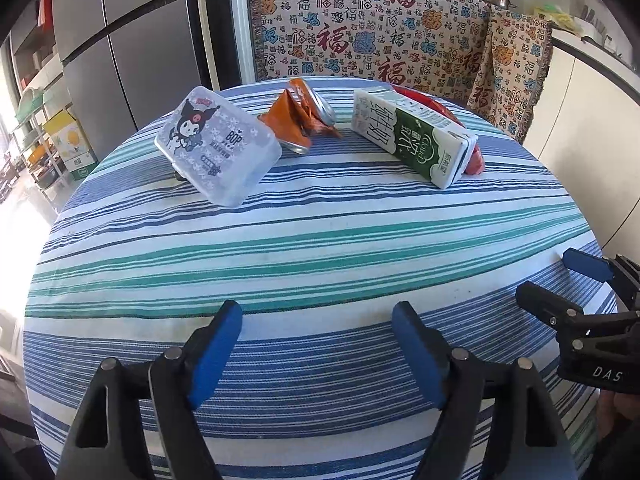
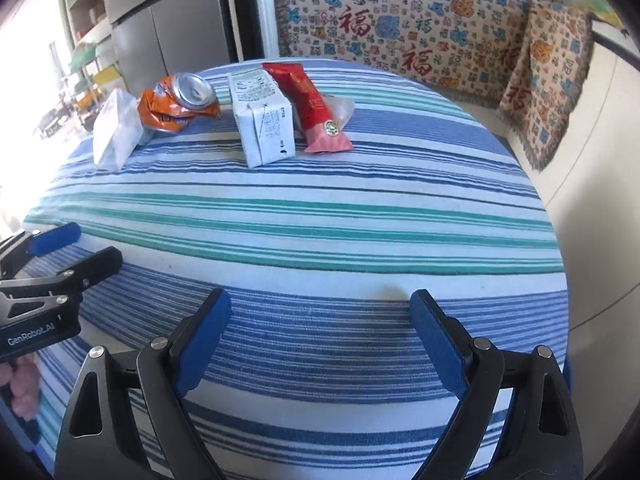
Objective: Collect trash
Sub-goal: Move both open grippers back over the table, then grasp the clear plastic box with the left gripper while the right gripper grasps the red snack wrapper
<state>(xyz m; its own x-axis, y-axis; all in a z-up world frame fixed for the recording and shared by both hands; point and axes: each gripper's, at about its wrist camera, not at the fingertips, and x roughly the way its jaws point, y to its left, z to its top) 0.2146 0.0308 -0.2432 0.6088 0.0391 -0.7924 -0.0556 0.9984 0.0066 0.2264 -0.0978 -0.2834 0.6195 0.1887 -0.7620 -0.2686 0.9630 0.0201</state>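
Observation:
Several pieces of trash lie at the far side of the striped round table [image 1: 320, 248]. A translucent plastic box with a cartoon print [image 1: 218, 145] is on the left, a crushed orange can [image 1: 304, 118] in the middle, a green-and-white milk carton [image 1: 412, 136] on the right, with a red snack wrapper [image 2: 316, 108] behind it. The box [image 2: 114, 130], can [image 2: 180, 102] and carton [image 2: 264, 118] also show in the right wrist view. My left gripper [image 1: 318, 316] is open and empty over the near table. My right gripper [image 2: 320, 304] is open and empty beside it.
A patterned cloth with red characters [image 1: 360, 28] covers furniture behind the table. A grey fridge [image 1: 132, 40] stands at the back left, with shelves and boxes [image 1: 60, 140] further left. A white counter [image 1: 592, 88] runs along the right.

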